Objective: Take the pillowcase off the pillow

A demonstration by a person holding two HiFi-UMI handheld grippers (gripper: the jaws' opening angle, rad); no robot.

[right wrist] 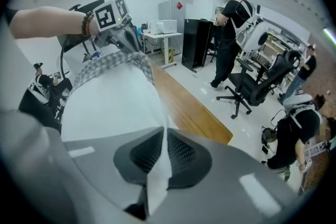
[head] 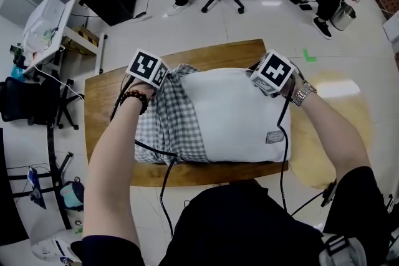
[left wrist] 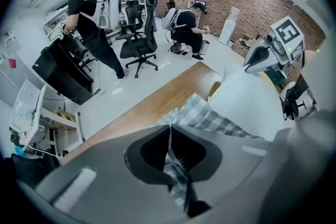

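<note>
On the counter [head: 224, 52] our left gripper [left wrist: 169, 140] jaws pinch the pillowcase [head: 168, 124], right gripper [right wrist: 164, 150] jaws the pillow [head: 237, 115], which lies lengthwise between them.

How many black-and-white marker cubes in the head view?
2. The left gripper carries one marker cube, over the grey-checked fabric pillowcase; the right gripper carries the other, at a far corner of the white pillow. None hidden.
</note>
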